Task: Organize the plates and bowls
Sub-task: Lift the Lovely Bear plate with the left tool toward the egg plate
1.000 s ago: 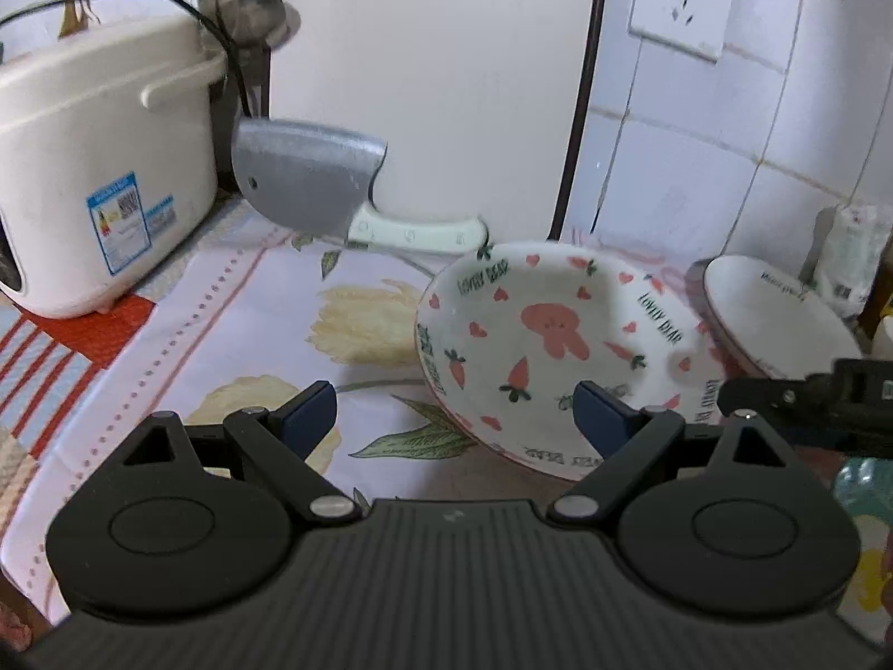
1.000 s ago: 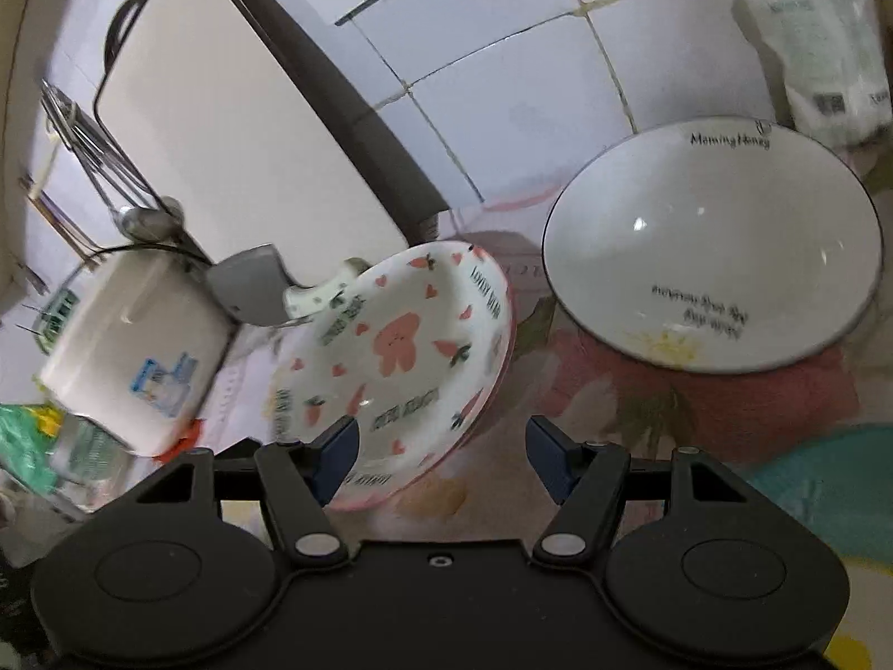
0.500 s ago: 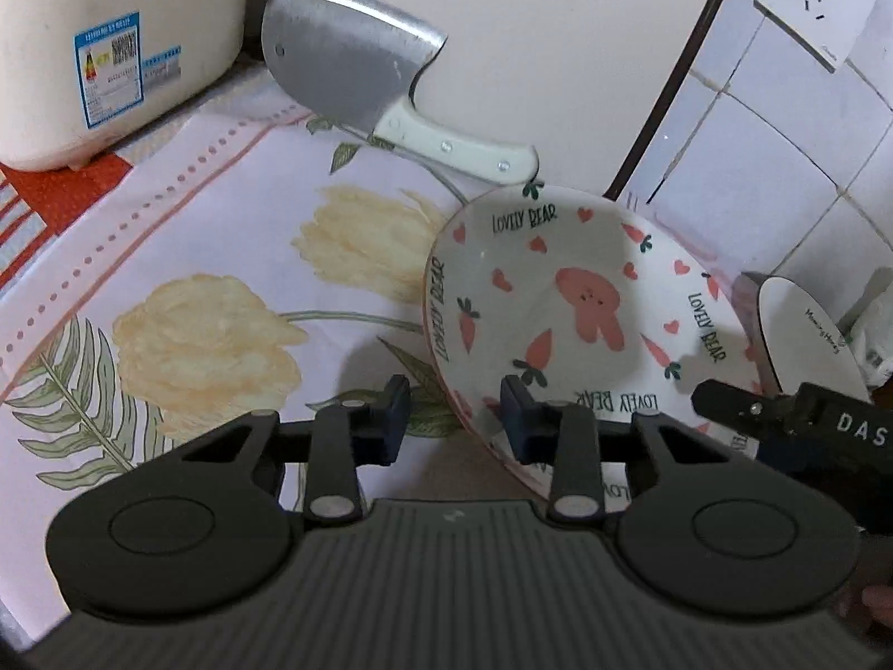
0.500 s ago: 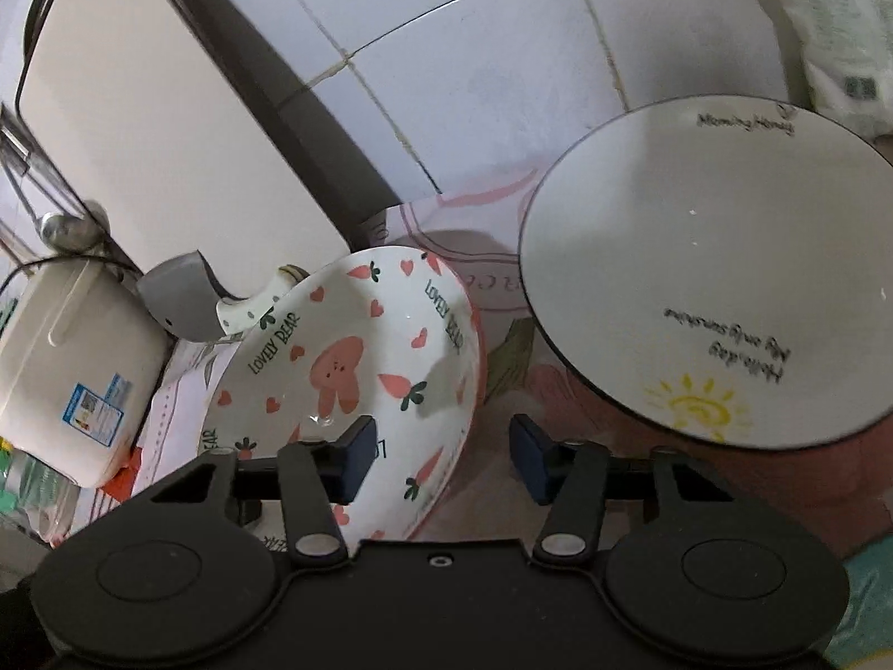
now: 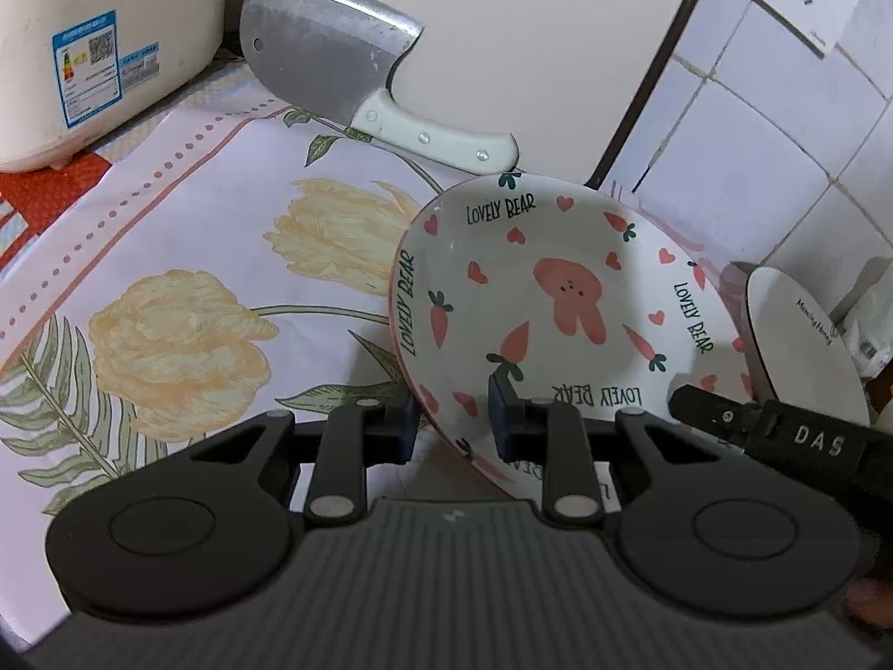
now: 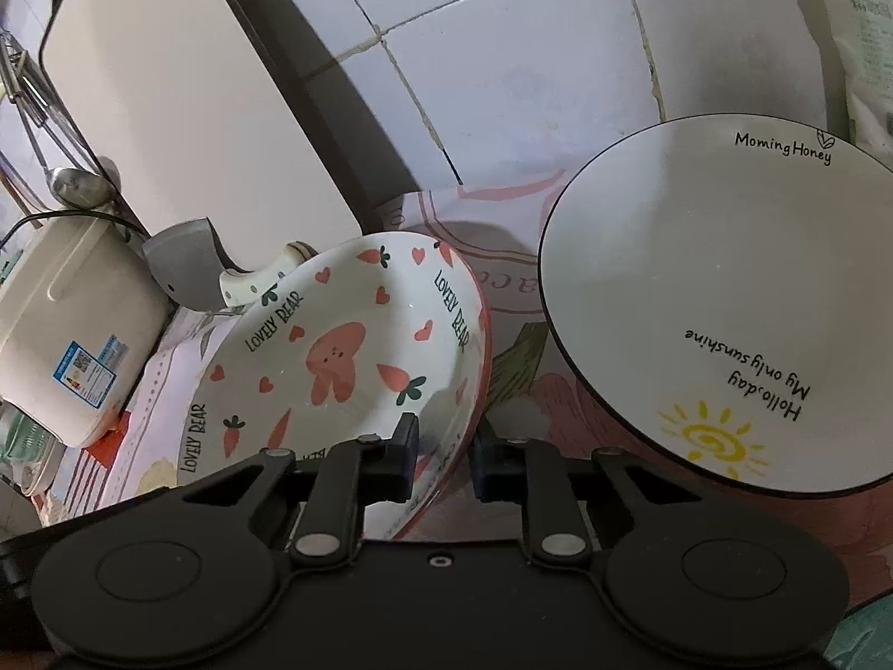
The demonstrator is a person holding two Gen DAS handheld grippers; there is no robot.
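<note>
A white bear-and-carrot plate (image 5: 558,301) marked "Lovely Bear" lies on the flowered cloth. My left gripper (image 5: 453,424) is shut on its near left rim, one finger inside and one outside. My right gripper (image 6: 443,460) is shut on the near right rim of the same plate (image 6: 335,357). A white bowl with a black rim and a sun drawing (image 6: 725,301) stands to the right of the plate; it also shows edge-on in the left wrist view (image 5: 803,346).
A cleaver (image 5: 357,72) with a white handle leans at the back by a cream rice cooker (image 5: 83,39). A white cutting board (image 6: 184,111) stands against the tiled wall. A plastic bag (image 6: 859,39) sits at the far right.
Both grippers have moved in onto the plate's near rim and closed on it. One second ago both were wide open and farther back.
</note>
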